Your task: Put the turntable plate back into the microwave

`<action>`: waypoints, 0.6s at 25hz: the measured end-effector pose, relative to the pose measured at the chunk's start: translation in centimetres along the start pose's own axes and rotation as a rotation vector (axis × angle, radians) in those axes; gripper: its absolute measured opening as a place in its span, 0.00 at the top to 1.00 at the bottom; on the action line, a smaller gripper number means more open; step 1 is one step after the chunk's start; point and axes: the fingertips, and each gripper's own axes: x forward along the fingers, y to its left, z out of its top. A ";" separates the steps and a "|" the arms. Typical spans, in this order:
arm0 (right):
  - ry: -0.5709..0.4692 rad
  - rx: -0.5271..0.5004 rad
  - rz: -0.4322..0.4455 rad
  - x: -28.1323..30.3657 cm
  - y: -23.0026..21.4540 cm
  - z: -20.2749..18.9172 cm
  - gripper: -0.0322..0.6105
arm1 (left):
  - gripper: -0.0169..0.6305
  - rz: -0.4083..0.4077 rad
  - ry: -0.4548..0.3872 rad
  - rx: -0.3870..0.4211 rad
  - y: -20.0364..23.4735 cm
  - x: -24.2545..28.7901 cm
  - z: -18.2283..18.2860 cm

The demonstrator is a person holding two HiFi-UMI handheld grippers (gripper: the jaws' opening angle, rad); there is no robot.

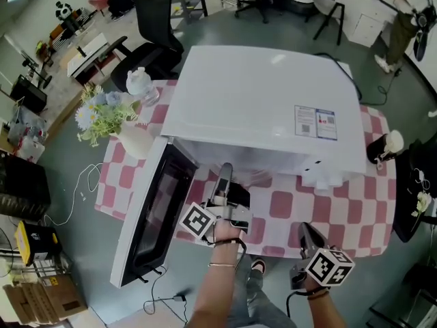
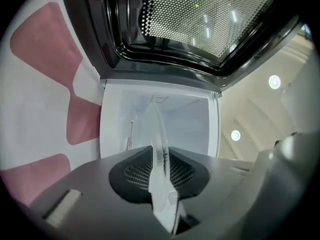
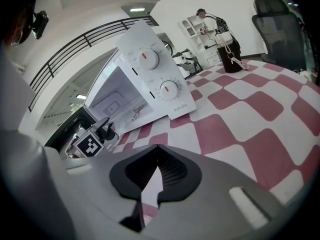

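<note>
The white microwave [image 1: 266,101] stands on the checked table with its door [image 1: 153,217] swung open to the left. My left gripper [image 1: 223,178] points into the opening and is shut on the clear glass turntable plate [image 2: 159,134]. The plate stands on edge between the pads, its far rim inside the white cavity [image 2: 192,126]. In the head view the plate is barely visible. My right gripper [image 1: 305,234] hovers over the table's front edge, to the right of the left one, shut and holding nothing [image 3: 157,148]. It looks at the microwave's dial panel [image 3: 160,79].
A red-and-white checked cloth [image 1: 321,210] covers the table. A vase of flowers [image 1: 113,118] and a glass jar [image 1: 140,84] stand left of the microwave. A dark cup [image 1: 382,149] is at the right edge. Office chairs stand beyond the table.
</note>
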 end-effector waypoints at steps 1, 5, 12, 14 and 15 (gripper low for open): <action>-0.002 0.002 -0.002 0.0 0.0 0.1 0.93 | 0.89 0.000 0.000 -0.001 0.1 0.2 0.1; -0.009 0.015 -0.011 -0.1 -0.3 0.2 0.94 | 0.89 0.005 0.005 0.002 0.5 1.0 0.2; -0.007 0.050 -0.024 0.0 -1.0 0.0 0.93 | 0.89 0.016 0.014 -0.011 1.1 2.5 -0.1; -0.008 0.058 -0.027 0.0 -1.2 0.1 0.94 | 0.89 0.020 0.018 -0.008 1.1 3.0 -0.1; -0.010 0.064 -0.028 0.0 -1.3 0.2 0.94 | 0.89 0.023 0.019 -0.007 1.1 3.2 -0.1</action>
